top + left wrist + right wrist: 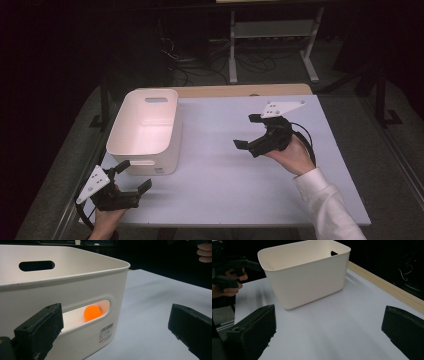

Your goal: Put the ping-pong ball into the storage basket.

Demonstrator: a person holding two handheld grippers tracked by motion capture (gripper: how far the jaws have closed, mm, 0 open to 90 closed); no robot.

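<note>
Apparently between steps: both the left gripper [134, 176] and the right gripper [248, 131] hold their jaws spread and empty; next likely calls for reaching toward the bin [150, 107], left of frame, with its orange ball [92, 313].

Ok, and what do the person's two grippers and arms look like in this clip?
Both the left gripper and the right gripper are black, each with two blocky, matte jaws and a grey three-cornered plate dotted with small holes on top. A black cable loops from the right one. The right forearm wears a white sleeve; no sleeve is visible at the left hand.
</note>
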